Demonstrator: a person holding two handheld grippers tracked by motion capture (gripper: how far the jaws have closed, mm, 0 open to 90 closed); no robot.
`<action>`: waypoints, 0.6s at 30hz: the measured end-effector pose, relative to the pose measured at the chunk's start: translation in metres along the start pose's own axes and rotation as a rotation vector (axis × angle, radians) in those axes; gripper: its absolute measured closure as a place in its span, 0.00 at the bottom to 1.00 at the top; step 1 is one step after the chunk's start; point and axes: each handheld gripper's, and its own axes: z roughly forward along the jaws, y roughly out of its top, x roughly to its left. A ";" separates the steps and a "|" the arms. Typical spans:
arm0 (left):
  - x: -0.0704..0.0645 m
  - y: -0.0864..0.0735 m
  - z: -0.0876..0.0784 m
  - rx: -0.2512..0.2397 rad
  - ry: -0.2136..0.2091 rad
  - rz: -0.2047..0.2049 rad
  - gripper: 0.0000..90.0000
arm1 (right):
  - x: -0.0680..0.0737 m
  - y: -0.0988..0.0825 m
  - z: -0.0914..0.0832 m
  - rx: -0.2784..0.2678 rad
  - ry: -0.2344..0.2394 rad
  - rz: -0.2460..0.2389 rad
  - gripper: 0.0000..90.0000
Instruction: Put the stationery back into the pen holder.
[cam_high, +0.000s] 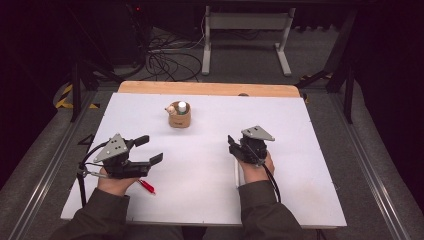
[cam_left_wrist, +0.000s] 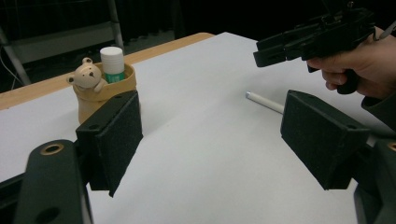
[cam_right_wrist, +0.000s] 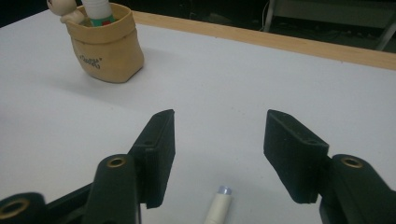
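My right gripper (cam_right_wrist: 217, 154) hangs low over the tabletop (cam_high: 200, 165), its fingers (cam_right_wrist: 156, 149) half spread with the white pen (cam_right_wrist: 218, 205) lying between them, untouched. The pen sits well on my side of the tan pouch (cam_high: 179, 118), off to its right. My left gripper (cam_high: 150, 150), fingers wide and holding nothing, rests left of the pen, a red pen (cam_high: 146, 186) beside it.
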 end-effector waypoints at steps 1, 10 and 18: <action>0.000 0.000 0.000 -0.001 0.000 -0.001 0.24 | 0.000 -0.001 0.000 0.006 -0.001 0.004 0.50; -0.001 0.000 0.000 0.001 -0.003 -0.003 0.24 | -0.002 -0.007 0.004 0.055 -0.031 0.002 0.55; -0.004 0.000 0.003 0.011 -0.010 0.010 0.24 | -0.005 -0.014 0.013 0.108 -0.038 0.002 0.57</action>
